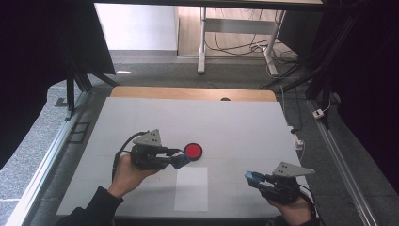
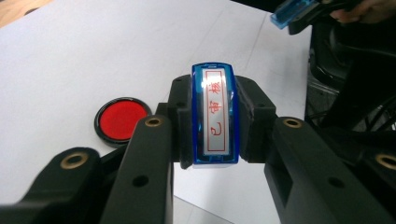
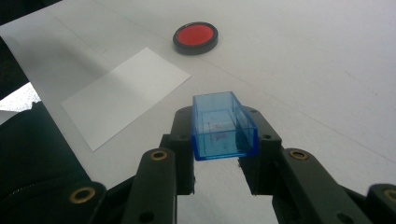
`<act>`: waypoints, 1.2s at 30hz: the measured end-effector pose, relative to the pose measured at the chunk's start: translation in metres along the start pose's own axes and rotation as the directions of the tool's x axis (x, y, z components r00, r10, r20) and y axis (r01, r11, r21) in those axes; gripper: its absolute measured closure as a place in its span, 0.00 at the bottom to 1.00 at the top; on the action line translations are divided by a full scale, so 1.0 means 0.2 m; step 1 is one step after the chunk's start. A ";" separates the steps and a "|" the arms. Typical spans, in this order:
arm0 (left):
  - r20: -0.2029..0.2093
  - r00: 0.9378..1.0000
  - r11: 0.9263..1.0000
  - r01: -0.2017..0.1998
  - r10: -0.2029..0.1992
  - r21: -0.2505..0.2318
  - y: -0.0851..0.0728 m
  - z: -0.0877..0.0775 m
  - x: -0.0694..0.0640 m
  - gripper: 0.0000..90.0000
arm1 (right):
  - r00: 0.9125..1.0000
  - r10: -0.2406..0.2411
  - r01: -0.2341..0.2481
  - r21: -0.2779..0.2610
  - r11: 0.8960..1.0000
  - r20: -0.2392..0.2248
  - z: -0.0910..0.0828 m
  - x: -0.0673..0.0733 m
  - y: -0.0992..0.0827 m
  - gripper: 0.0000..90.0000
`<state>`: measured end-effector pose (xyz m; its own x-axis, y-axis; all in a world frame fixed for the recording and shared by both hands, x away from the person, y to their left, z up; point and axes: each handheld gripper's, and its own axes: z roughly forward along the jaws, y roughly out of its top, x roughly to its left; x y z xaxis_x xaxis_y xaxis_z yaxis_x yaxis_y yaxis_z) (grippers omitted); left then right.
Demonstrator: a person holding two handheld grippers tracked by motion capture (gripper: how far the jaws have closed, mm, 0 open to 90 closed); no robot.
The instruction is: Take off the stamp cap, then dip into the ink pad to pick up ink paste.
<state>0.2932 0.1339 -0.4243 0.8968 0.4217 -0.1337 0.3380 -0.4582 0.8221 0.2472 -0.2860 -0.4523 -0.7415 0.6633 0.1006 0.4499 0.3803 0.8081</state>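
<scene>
My left gripper is shut on a blue stamp with a white label bearing red characters, held just left of the round red ink pad on the white table. Over at the lower right, my right gripper is shut on the stamp's clear blue cap, whose hollow side faces up. The red ink pad lies far ahead in the right gripper view, with a white paper sheet between the two grippers.
The white table has a wooden far edge. Metal rails run along both sides. Table legs and cables stand on the floor beyond. The person's dark sleeve rises at the left of the right gripper view.
</scene>
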 end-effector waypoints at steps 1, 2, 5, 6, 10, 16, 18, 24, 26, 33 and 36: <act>-0.001 1.000 1.000 0.002 -0.002 0.002 0.00 0.00 0.00 0.78 | 1.000 0.004 -0.004 0.002 1.000 -0.001 -0.01 0.00 -0.01 0.76; -0.002 1.000 1.000 0.001 -0.001 0.002 0.00 0.00 0.00 0.78 | 1.000 0.006 -0.006 0.006 1.000 0.000 -0.01 -0.01 -0.01 0.76; -0.011 1.000 1.000 0.004 -0.004 0.003 0.00 0.00 0.01 0.78 | 1.000 0.017 -0.017 0.011 1.000 0.002 -0.02 -0.01 -0.02 0.76; -0.013 1.000 1.000 0.003 -0.003 0.004 0.00 0.00 0.01 0.78 | 1.000 0.023 -0.023 0.009 1.000 0.002 -0.03 -0.02 -0.03 0.76; -0.016 1.000 1.000 0.005 -0.005 0.005 0.00 0.00 0.01 0.78 | 0.999 0.046 -0.046 0.013 0.999 0.005 -0.04 -0.02 -0.04 0.76; -0.018 1.000 1.000 0.010 -0.010 0.002 0.01 0.00 0.02 0.78 | 0.997 0.070 -0.070 0.013 0.997 0.017 -0.06 -0.03 -0.06 0.76; -0.017 1.000 1.000 0.011 -0.011 -0.002 0.01 -0.01 0.03 0.78 | 0.997 0.075 -0.075 0.012 0.997 0.013 -0.06 -0.03 -0.06 0.76; -0.021 0.999 1.000 0.027 -0.027 0.009 0.00 -0.01 0.06 0.78 | 0.997 0.072 -0.072 0.027 0.997 0.016 -0.05 -0.03 -0.06 0.76; -0.020 0.999 0.999 0.037 -0.037 0.006 0.00 -0.01 0.07 0.78 | 0.997 0.070 -0.070 0.028 0.997 0.017 -0.05 -0.03 -0.06 0.76; -0.015 0.998 0.998 0.061 -0.061 -0.001 0.04 0.00 0.12 0.78 | 0.997 0.073 -0.073 0.030 0.997 0.016 -0.05 -0.03 -0.06 0.76; -0.015 0.998 0.998 0.058 -0.058 0.012 0.06 0.03 0.13 0.78 | 0.997 0.069 -0.070 0.032 0.997 0.014 -0.05 -0.03 -0.06 0.76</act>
<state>0.3219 0.1345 -0.4212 0.8714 0.4590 -0.1729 0.3928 -0.4421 0.8064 0.2419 -0.3006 -0.4567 -0.7015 0.6971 0.1483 0.5164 0.3537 0.7799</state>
